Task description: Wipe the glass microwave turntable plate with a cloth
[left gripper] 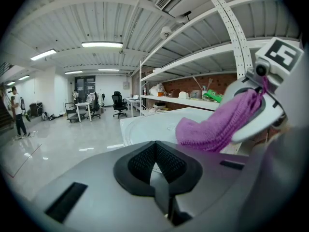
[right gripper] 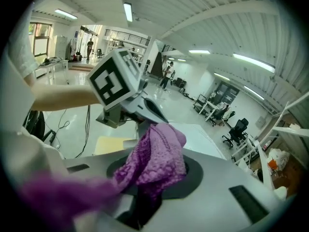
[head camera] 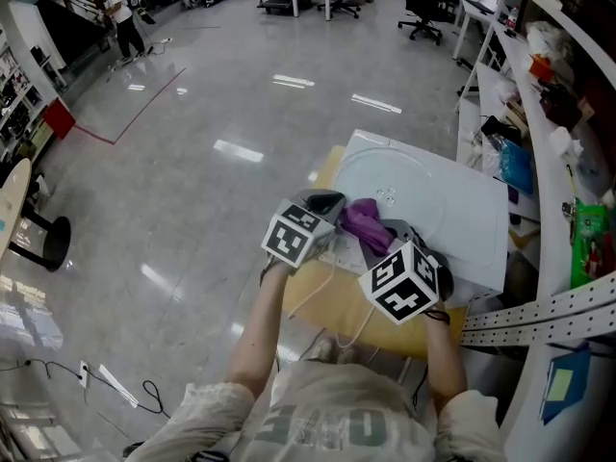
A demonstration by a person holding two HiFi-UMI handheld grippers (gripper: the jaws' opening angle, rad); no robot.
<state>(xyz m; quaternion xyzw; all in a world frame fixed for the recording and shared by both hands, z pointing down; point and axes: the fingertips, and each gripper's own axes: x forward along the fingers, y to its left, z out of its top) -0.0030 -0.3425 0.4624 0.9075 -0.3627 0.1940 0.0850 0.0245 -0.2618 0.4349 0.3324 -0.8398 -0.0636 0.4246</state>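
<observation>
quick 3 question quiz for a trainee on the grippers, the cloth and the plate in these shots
1. True or false: the right gripper is shut on the purple cloth.
2. Multiple choice: what is between the jaws of the left gripper?
A) the cloth
B) nothing, the jaws are together
C) the plate's rim
3. Fill in the blank: the glass plate lies flat on a ____ surface.

Key
1. True
2. B
3. white
</observation>
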